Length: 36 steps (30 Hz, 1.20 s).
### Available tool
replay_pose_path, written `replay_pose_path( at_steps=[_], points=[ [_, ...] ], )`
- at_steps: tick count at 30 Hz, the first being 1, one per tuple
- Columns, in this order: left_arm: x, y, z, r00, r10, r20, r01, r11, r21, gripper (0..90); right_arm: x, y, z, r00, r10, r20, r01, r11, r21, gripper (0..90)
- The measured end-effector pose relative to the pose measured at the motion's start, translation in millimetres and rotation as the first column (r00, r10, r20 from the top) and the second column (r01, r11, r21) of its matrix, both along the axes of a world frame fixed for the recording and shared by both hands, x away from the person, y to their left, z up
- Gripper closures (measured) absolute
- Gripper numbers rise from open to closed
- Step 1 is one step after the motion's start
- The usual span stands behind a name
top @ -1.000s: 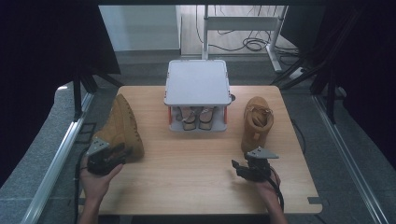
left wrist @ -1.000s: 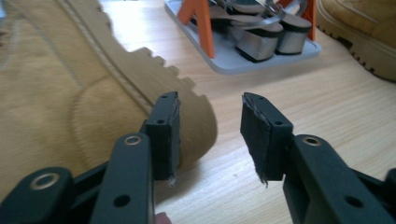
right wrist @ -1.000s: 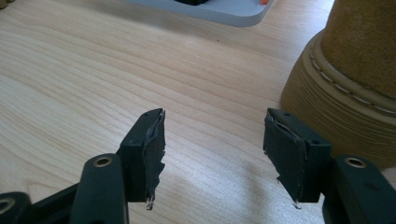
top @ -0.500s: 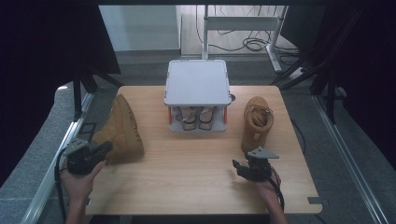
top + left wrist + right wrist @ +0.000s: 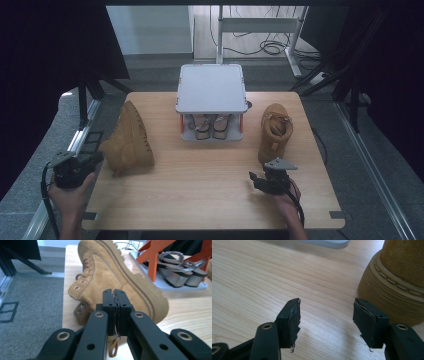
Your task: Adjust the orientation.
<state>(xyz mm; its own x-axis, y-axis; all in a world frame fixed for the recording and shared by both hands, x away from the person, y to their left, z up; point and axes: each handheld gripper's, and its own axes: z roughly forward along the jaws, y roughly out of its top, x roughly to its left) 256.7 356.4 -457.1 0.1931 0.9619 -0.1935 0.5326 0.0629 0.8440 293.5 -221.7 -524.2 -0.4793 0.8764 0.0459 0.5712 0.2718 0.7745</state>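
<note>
My left hand-held gripper [image 5: 115, 298] has just closed its jaws on nothing, off the table's [image 5: 210, 200] left edge beside the toppled boot [image 5: 127, 140]. My right hand-held gripper [image 5: 325, 320] gapes empty near the front edge, just short of the upright boot [image 5: 274, 130].

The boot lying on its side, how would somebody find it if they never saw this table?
Start at the grey shoe rack in the middle of the wooden table. Look left of it, near the table's edge: the tan boot lies tipped over, its toothed sole showing. The other boot, right of the rack, stands upright.
</note>
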Motion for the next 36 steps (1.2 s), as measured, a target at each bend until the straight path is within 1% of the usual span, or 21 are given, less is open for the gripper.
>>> replay_pose_path(
  at_steps=[2, 6, 9, 13, 17, 20, 21, 26, 29, 31, 33, 35, 36],
  points=[
    [2.4, 2.7, -4.9, 0.9999, 0.006, -0.009, -0.006, 1.0, -0.003, 88.0, 0.4, -0.5, -0.4, 1.0, -0.001, 0.0, 0.001, 1.0, -0.006, 38.7],
    [7.7, 10.3, -17.9, 0.9988, 0.025, -0.043, -0.025, 0.9995, -0.017, 88.3, 0.5, -1.0, -0.7, 1.0, -0.004, 0.0, 0.004, 1.0, -0.008, 38.7],
    [9.8, 13.6, -23.0, 0.9978, 0.037, -0.056, -0.038, 0.9992, -0.009, 88.4, 0.7, -1.2, -1.1, 1.0, -0.007, -0.003, 0.007, 1.0, -0.008, 38.7],
    [12.1, 17.1, -27.9, 0.9974, 0.038, -0.062, -0.039, 0.9992, -0.011, 88.4, 1.6, -1.6, -2.8, 1.0, -0.008, -0.005, 0.007, 1.0, -0.011, 38.6],
    [16.3, 21.0, -39.0, 0.9947, 0.05, -0.09, -0.051, 0.9986, -0.014, 88.5, 1.3, -1.5, -2.6, 1.0, -0.007, -0.005, 0.007, 1.0, -0.01, 38.7],
    [20.3, 21.3, -47.8, 0.9921, 0.044, -0.117, -0.046, 0.9988, -0.018, 88.3, 1.4, -1.7, -2.7, 1.0, -0.008, -0.005, 0.008, 1.0, -0.012, 38.6],
    [21.3, 20.6, -49.6, 0.992, 0.043, -0.119, -0.046, 0.9987, -0.022, 88.4, 1.6, -1.7, -3.0, 1.0, -0.008, -0.005, 0.008, 1.0, -0.012, 38.6],
    [25.8, 16.9, -56.4, 0.9898, 0.03, -0.14, -0.031, 0.9995, -0.01, 88.8, 1.8, -0.5, -4.6, 1.0, -0.003, -0.006, 0.003, 1.0, -0.031, 38.4],
    [26.4, 17.0, -58.4, 0.99, 0.025, -0.139, -0.028, 0.9994, -0.02, 89.1, 1.5, 0.0, -4.3, 1.0, -0.003, -0.006, 0.003, 1.0, -0.031, 38.4],
    [26.8, 17.3, -58.9, 0.9908, 0.006, -0.135, -0.012, 0.9989, -0.046, 89.3, 1.6, -0.2, -4.3, 1.0, -0.004, -0.006, 0.004, 1.0, -0.031, 38.4],
    [27.5, 16.0, -59.2, 0.9909, -0.006, -0.134, -0.002, 0.9982, -0.06, 89.4, 1.7, -0.2, -4.5, 1.0, -0.004, -0.006, 0.004, 0.999, -0.032, 38.4],
    [28.4, 14.1, -59.5, 0.9906, -0.017, -0.136, 0.009, 0.9983, -0.058, 89.4, 1.7, 0.3, -4.7, 1.0, -0.003, -0.006, 0.003, 0.999, -0.035, 38.4],
    [28.8, 12.5, -59.7, 0.9905, -0.014, -0.137, 0.007, 0.9985, -0.055, 89.4, 1.6, 0.5, -4.8, 1.0, -0.002, -0.006, 0.002, 0.999, -0.036, 38.4]
  ],
)
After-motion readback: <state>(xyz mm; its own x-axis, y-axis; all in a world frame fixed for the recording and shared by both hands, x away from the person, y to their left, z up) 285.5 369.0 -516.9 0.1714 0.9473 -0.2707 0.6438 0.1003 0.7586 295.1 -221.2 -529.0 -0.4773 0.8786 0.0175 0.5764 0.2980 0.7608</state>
